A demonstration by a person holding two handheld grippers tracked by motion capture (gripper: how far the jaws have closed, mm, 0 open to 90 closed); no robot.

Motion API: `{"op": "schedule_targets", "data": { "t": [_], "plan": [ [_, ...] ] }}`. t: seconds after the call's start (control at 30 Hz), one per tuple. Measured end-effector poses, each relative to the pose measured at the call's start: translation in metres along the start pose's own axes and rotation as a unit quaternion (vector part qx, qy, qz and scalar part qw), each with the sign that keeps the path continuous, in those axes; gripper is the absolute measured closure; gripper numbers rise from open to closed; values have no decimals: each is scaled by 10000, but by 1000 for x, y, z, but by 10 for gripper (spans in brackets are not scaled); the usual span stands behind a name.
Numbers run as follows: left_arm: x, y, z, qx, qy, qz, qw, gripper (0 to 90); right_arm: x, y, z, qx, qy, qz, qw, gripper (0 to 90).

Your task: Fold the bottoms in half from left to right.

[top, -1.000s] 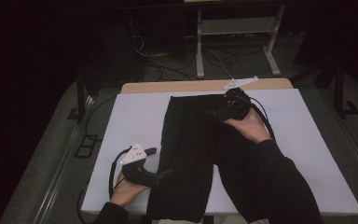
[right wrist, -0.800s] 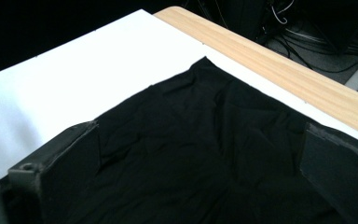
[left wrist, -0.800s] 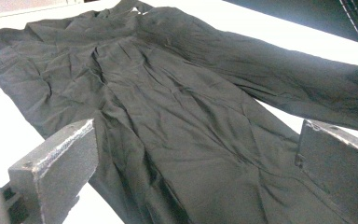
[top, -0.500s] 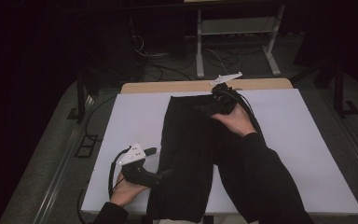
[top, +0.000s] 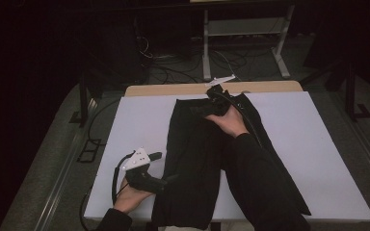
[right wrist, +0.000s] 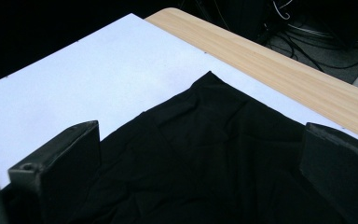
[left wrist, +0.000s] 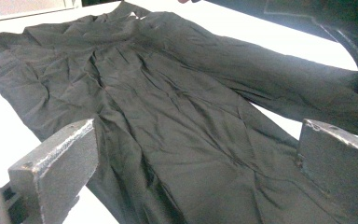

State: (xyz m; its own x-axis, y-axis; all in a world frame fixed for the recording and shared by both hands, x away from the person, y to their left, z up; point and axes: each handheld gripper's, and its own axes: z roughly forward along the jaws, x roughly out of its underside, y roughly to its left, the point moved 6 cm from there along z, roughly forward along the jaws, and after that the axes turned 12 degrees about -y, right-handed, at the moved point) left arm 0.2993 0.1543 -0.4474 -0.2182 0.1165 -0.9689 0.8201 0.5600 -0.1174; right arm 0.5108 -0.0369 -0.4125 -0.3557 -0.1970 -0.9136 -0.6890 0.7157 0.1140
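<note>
White board (top: 125, 125) on a wooden table (top: 173, 89), dark room behind
Black trousers (top: 197, 159) lay lengthwise along the middle. Left gripper (top: 171, 179) at 7 o'clock and right gripper (top: 200, 109) at 12 o'clock both hung released over the cloth; the gripper views showed creases (left wrist: 168, 116) and a corner (right wrist: 209, 77), with floor cables (top: 173, 60) beyond

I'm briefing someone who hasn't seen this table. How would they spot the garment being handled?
Find the white table top with a wooden strip along its far edge. Down its middle lies the black garment, spread flat from the far edge to the near one, between the left gripper and the right gripper. It is the one dark cloth on the pale surface.
</note>
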Motion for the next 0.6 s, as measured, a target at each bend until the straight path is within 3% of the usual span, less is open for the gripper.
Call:
{"op": "schedule_targets", "data": {
  "t": [0.2,0.6],
  "plan": [
    [0,-1,-1,8,-16,-14,10000,0,3,2,16,9,33,-86,10000,0],
    [0,-1,-1,7,-28,-24,10000,0,6,4,42,-22,64,-33,10000,0]
  ]
}}
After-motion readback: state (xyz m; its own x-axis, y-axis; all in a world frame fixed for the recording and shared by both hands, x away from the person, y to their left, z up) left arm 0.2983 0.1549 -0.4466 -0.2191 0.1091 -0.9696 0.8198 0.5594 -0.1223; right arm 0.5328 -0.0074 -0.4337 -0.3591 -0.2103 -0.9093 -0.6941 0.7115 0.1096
